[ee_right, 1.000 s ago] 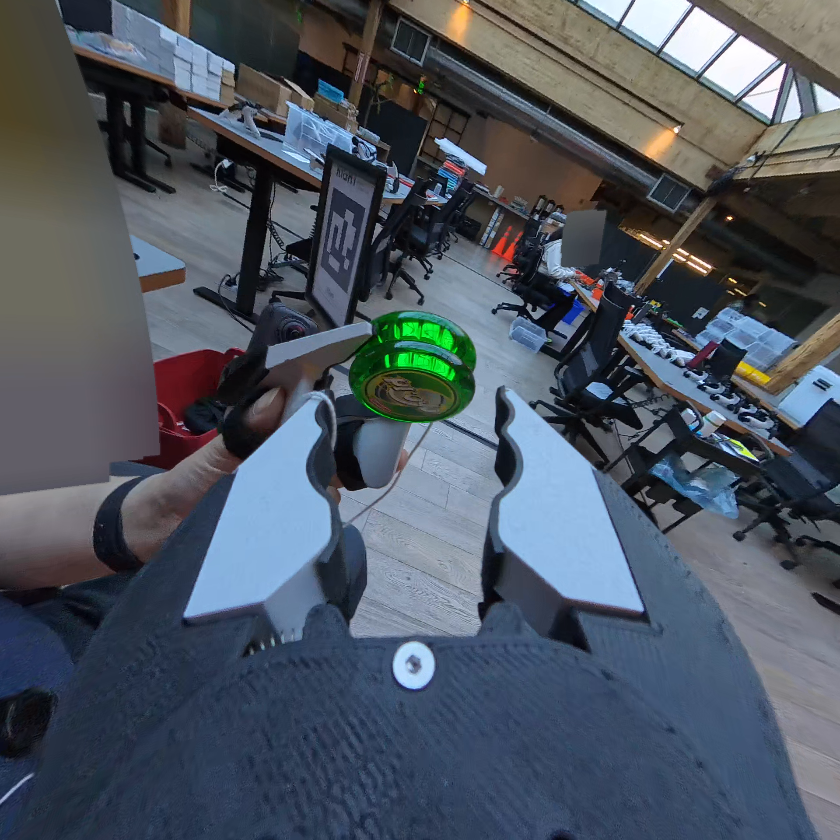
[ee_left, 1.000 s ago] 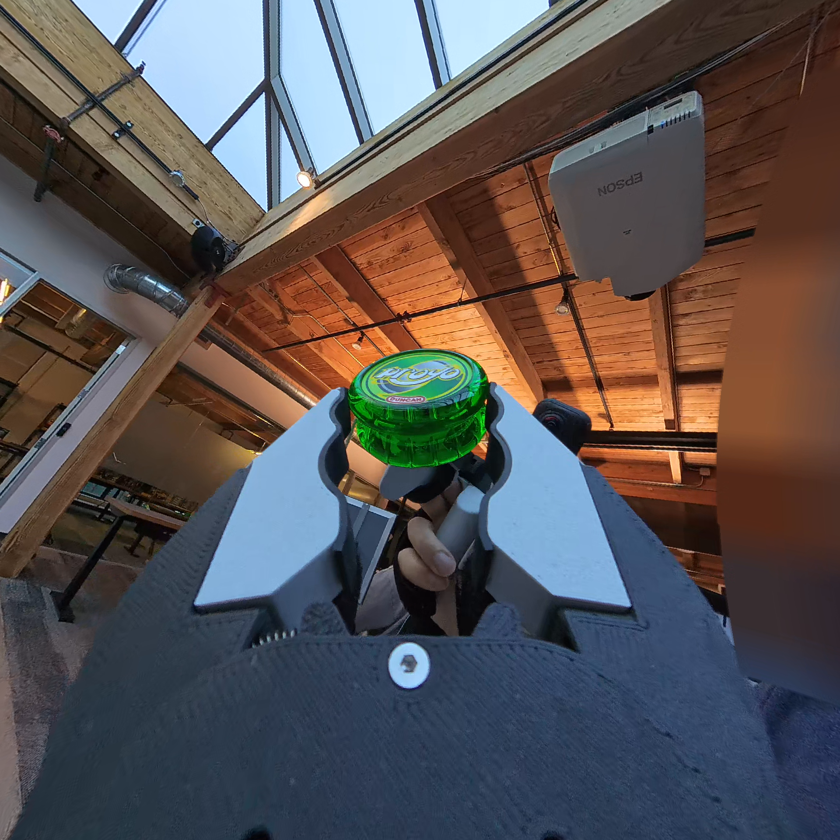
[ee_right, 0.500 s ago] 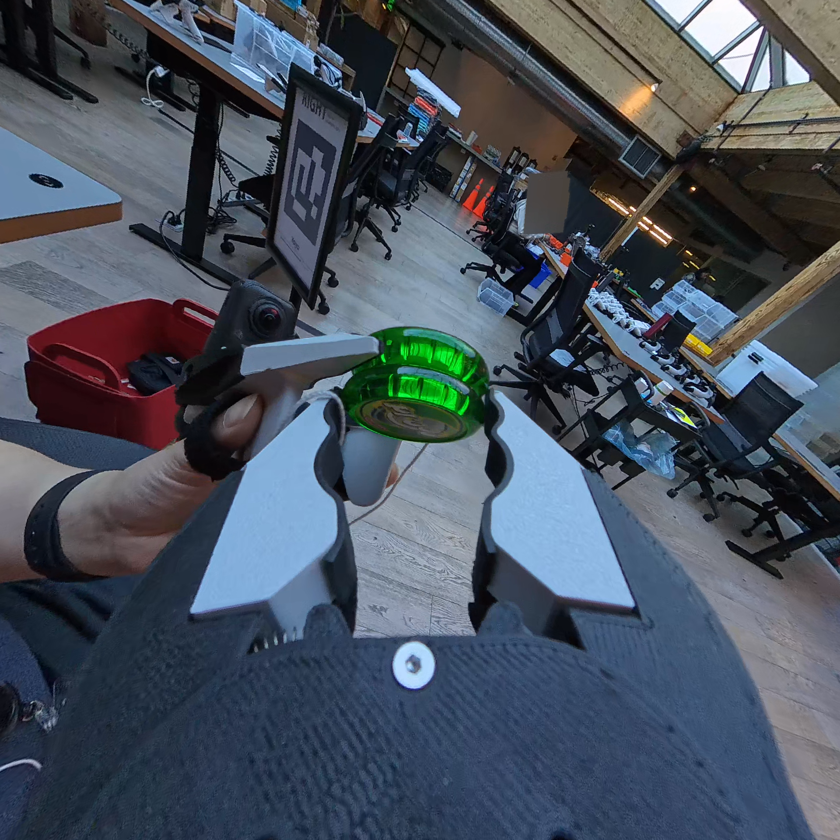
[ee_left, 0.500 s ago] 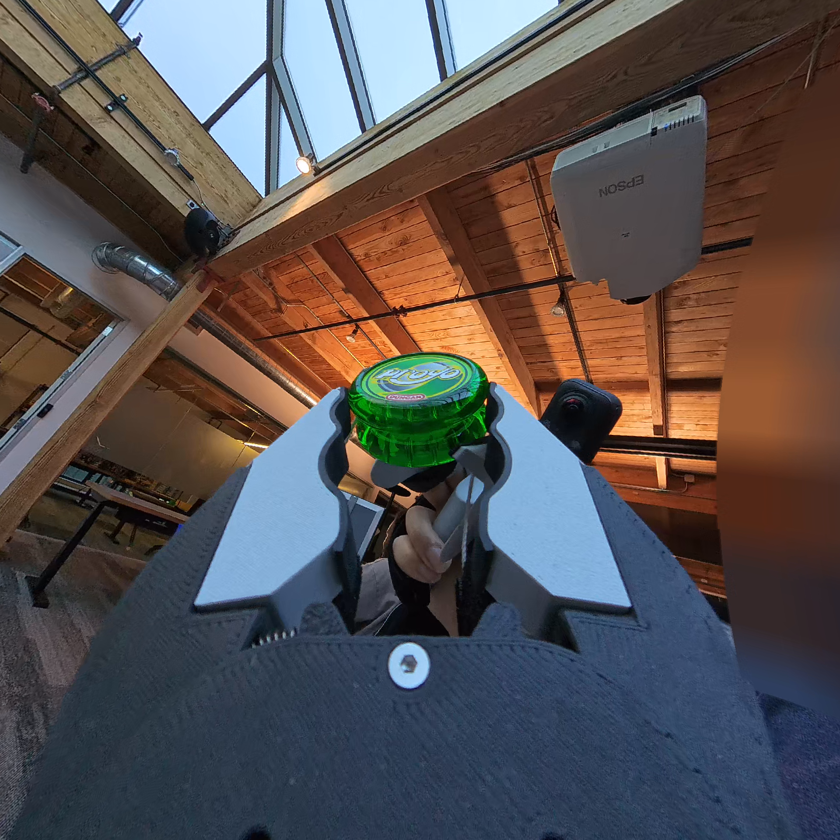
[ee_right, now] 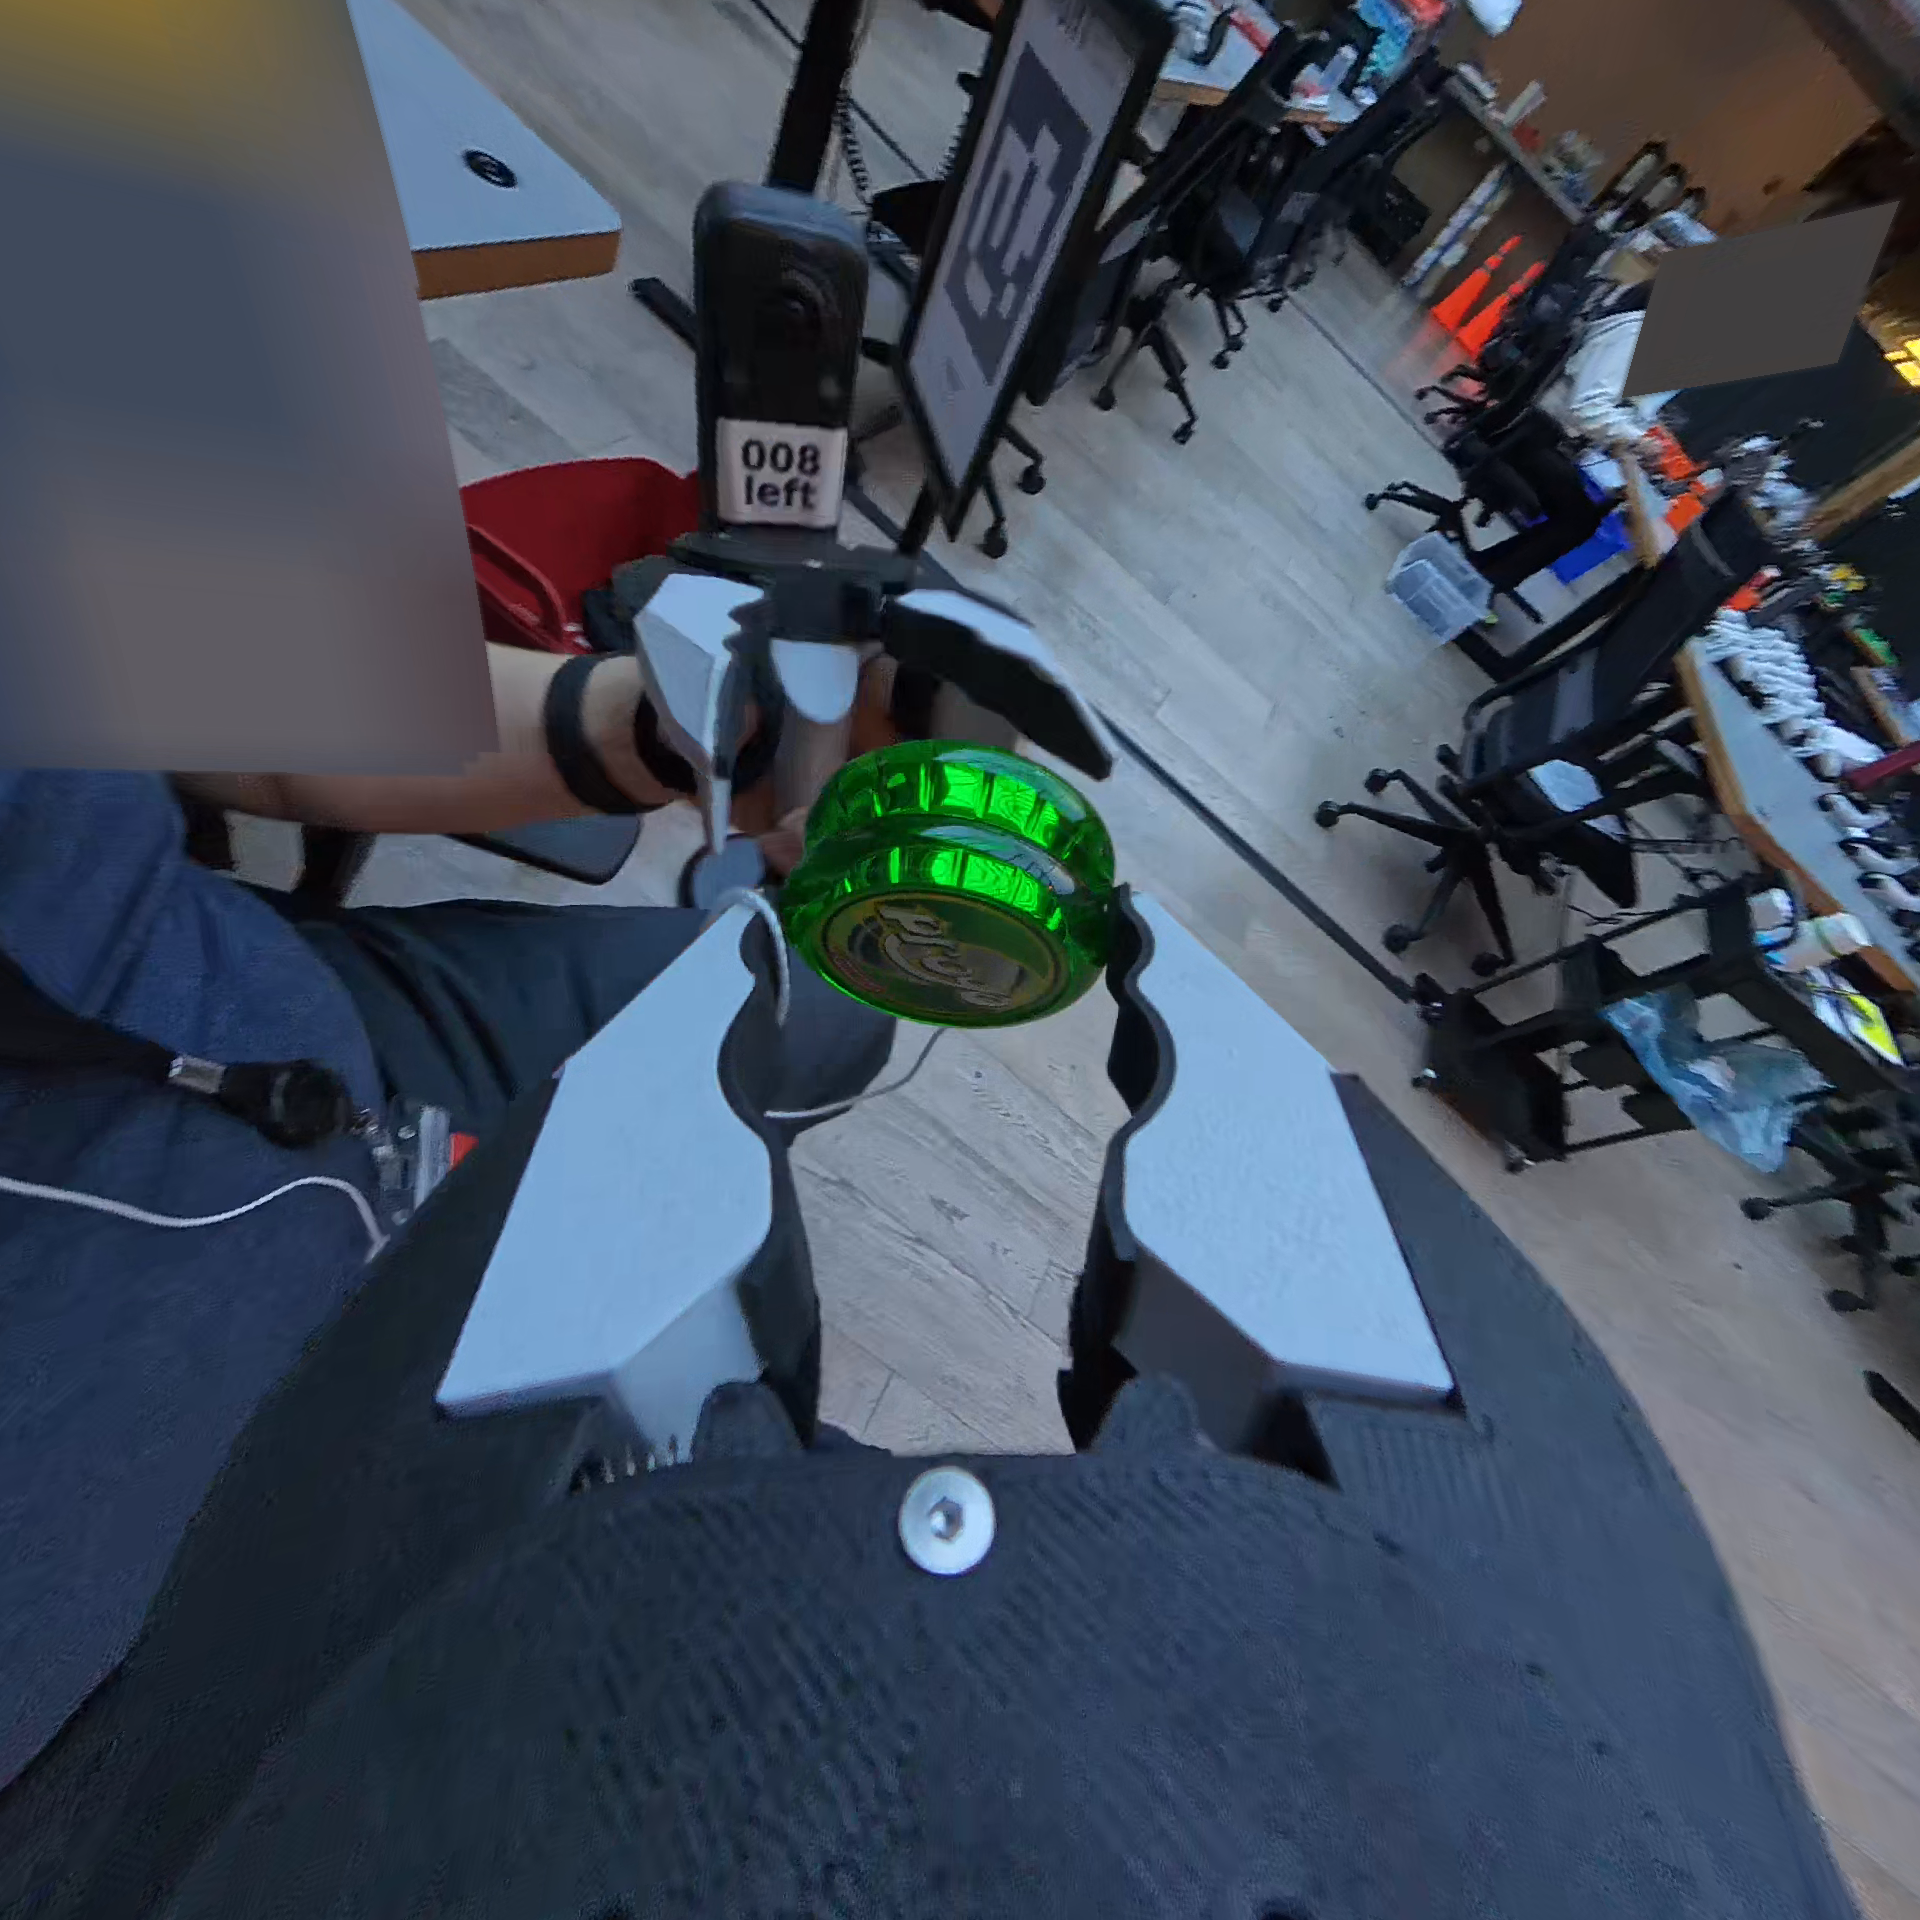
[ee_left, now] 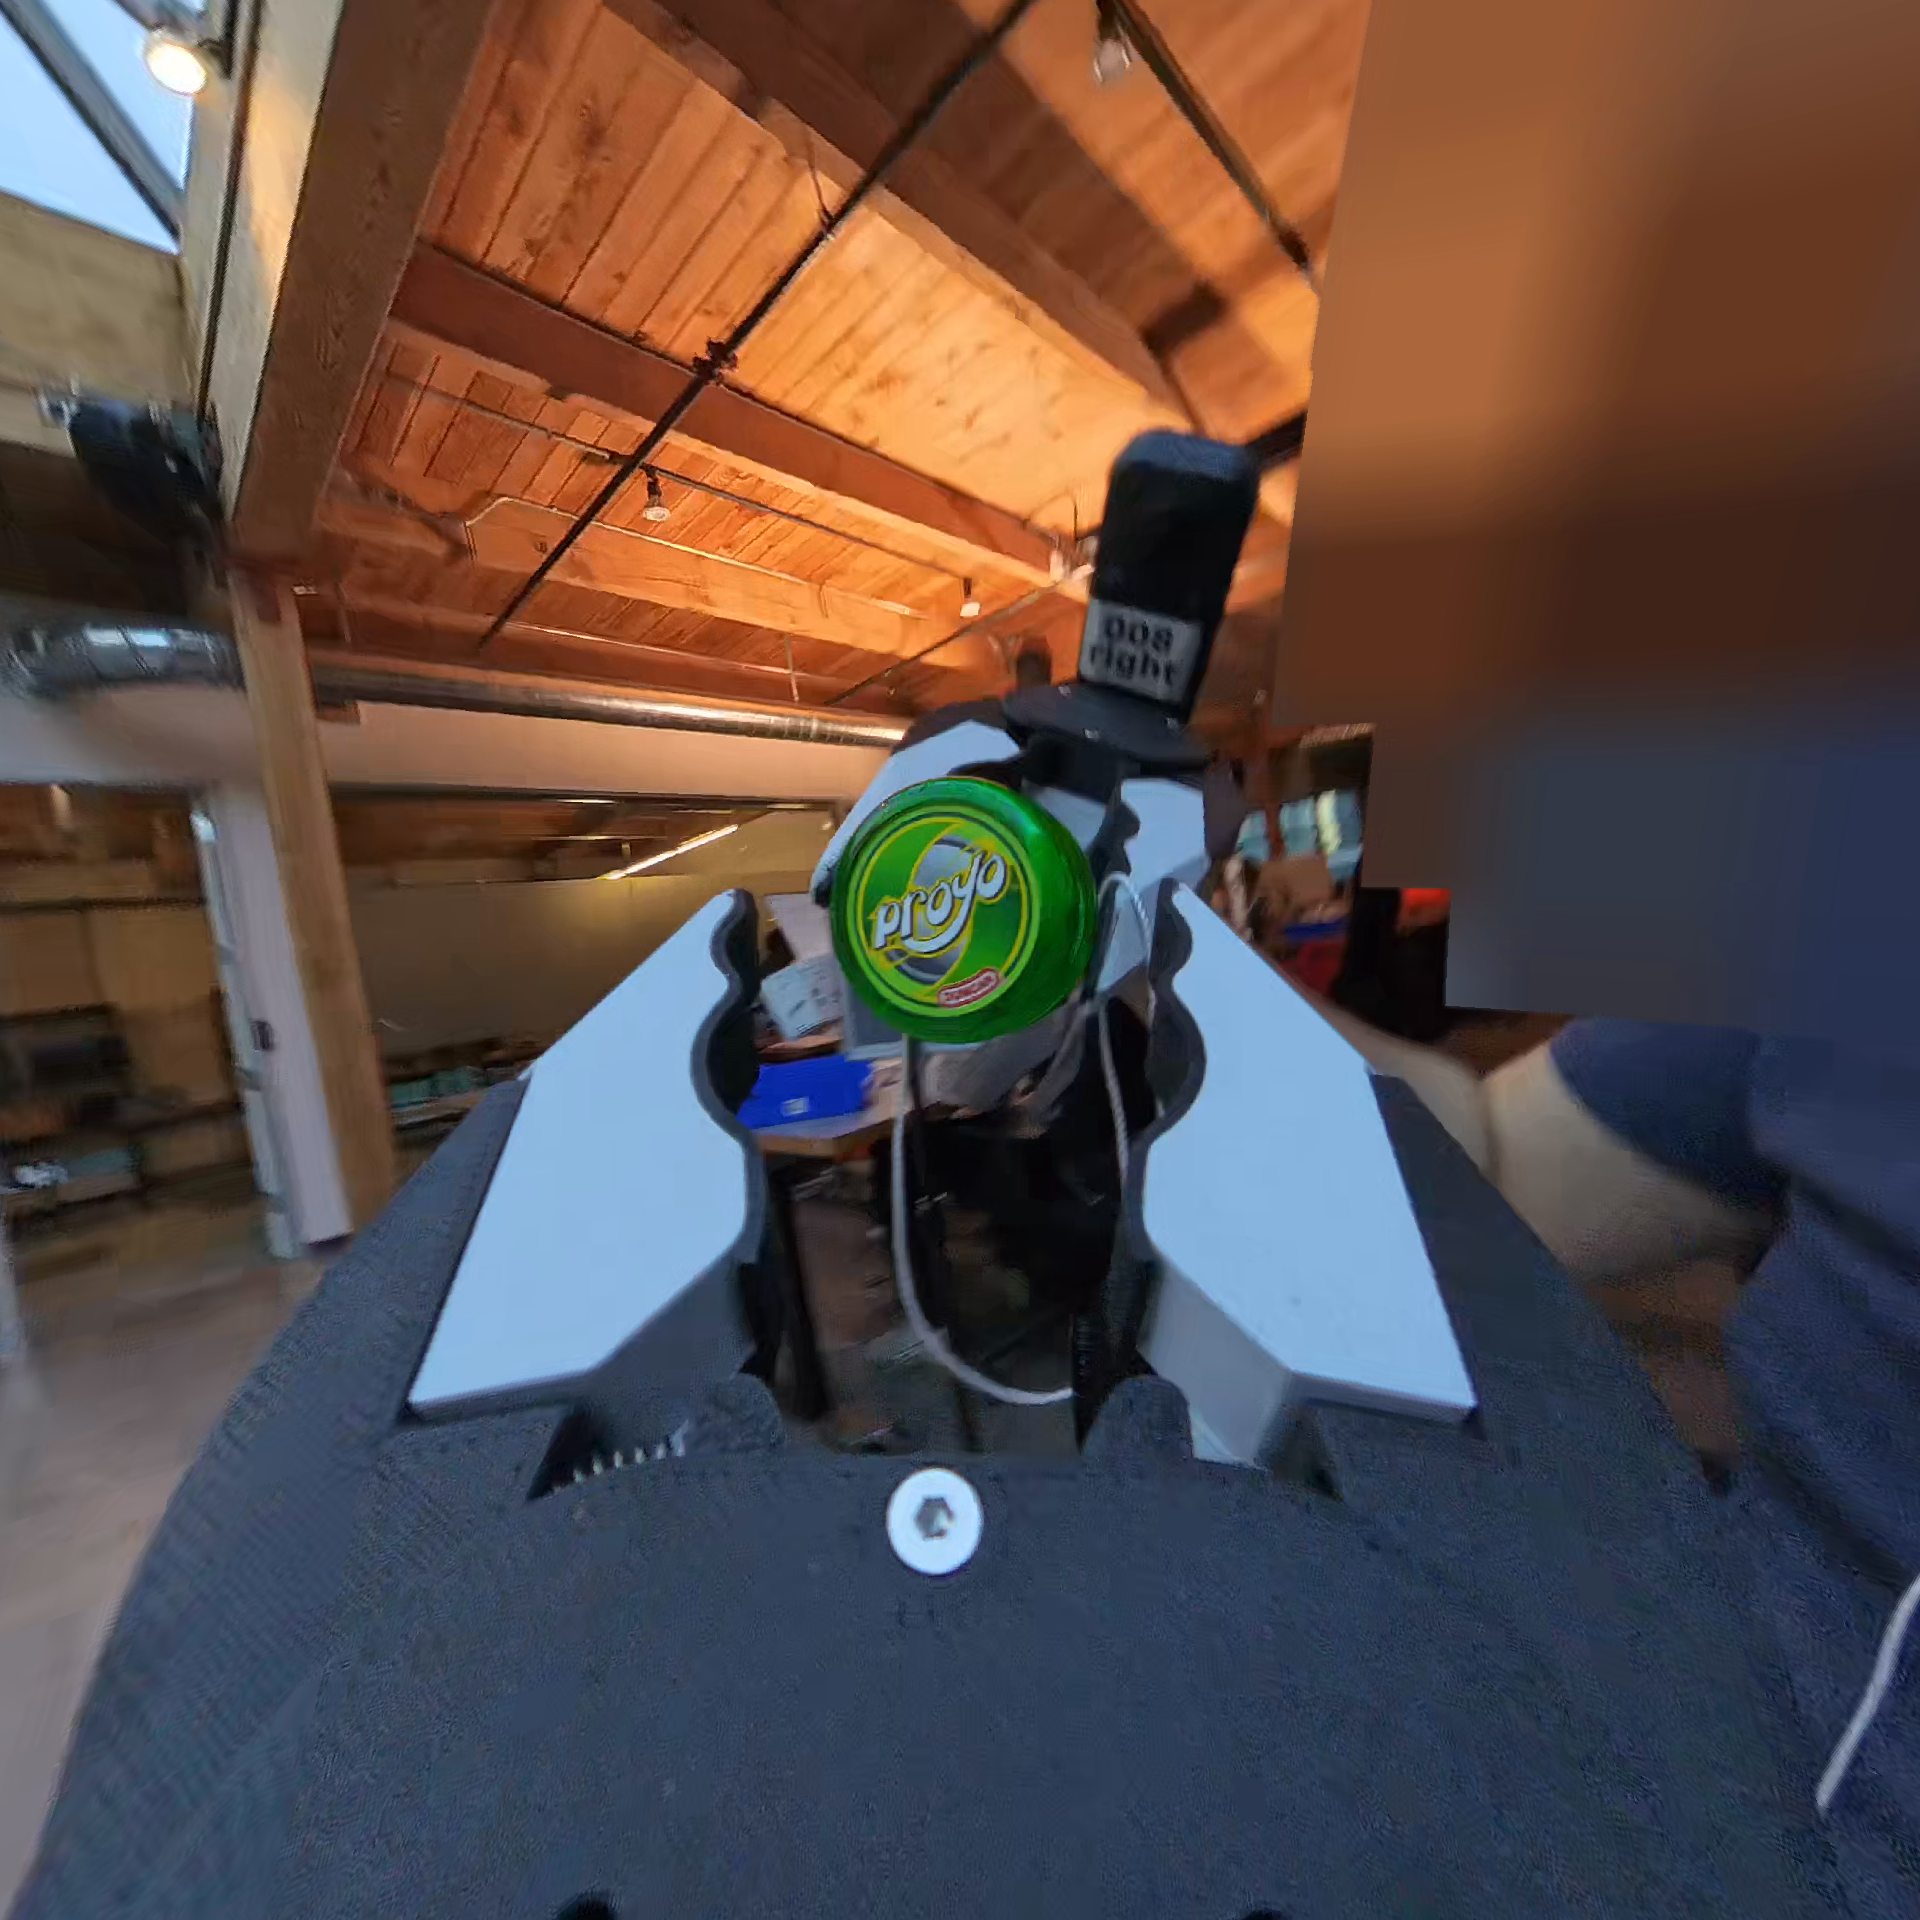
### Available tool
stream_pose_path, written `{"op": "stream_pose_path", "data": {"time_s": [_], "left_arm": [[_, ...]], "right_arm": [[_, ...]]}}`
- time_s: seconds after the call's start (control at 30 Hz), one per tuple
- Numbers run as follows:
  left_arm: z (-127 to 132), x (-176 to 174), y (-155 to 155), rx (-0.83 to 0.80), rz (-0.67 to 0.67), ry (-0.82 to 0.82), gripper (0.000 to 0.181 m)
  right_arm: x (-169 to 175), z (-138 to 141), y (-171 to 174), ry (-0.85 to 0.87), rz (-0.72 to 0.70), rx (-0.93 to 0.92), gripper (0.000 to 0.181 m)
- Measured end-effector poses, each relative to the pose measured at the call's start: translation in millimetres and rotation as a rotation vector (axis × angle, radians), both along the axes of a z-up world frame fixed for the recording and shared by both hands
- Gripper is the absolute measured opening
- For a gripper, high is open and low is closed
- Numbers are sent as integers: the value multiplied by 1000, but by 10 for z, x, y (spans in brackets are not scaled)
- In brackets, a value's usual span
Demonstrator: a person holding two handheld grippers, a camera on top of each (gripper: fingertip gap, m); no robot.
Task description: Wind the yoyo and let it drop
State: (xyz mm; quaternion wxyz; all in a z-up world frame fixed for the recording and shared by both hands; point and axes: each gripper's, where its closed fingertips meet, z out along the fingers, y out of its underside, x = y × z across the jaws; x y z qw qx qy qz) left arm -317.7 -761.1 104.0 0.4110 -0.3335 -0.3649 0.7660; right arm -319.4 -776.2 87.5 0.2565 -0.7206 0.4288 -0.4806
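The green translucent yoyo (ee_right: 940, 899) sits between the fingertips of my right gripper (ee_right: 935, 925), which is shut across its rim. Its white string (ee_right: 774, 940) loops over my left fingertip and hangs slack below. In the left wrist view the yoyo (ee_left: 961, 909) shows face-on just past my left gripper (ee_left: 951, 914), which is open and clear of it on both sides. The string (ee_left: 909, 1247) hangs in a loop between those fingers. In the right wrist view the left gripper (ee_right: 842, 717) is open just beyond the yoyo.
A red bin (ee_right: 561, 540) stands on the wood floor behind the left gripper. A black sign board (ee_right: 1029, 208), desks and office chairs (ee_right: 1507, 831) fill the room to the right. The person's dark blue clothing (ee_right: 156, 1039) is at the left. Only a small space, under 4 cm, lies between the two pairs of fingers.
The left gripper has opened, let go of the yoyo and tilted down from the ceiling. The right gripper has closed on the yoyo and now holds it.
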Motion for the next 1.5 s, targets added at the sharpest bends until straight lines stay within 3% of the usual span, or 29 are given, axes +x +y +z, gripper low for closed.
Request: {"op": "stream_pose_path", "data": {"time_s": [0.03, 0.13, 0.27, 0.47, 0.67, 0.8, 1.5], "left_arm": [[-27, -36, 5, -92, 82, -108, 75], [-105, -193, -49, -334, 319, -409, 75], [-84, -310, -168, -611, 581, -633, 68], [-145, -483, -103, -774, 555, -781, 65], [-66, -544, -17, -755, 550, -714, 74], [-89, -563, -18, -765, 566, -686, 60], [-42, -479, -131, -698, 630, -572, 58]], "right_arm": [[-41, 1, 27, 26, 34, 34, 60], [-144, 11, 58, 95, 108, 111, 61], [-214, 8, 107, 173, 169, 214, 61], [-264, -56, 134, 260, 201, 321, 61], [-252, -69, 130, 238, 226, 401, 61], [-263, -33, 119, 228, 249, 448, 61], [-249, 46, 98, 246, 265, 480, 61]]}}
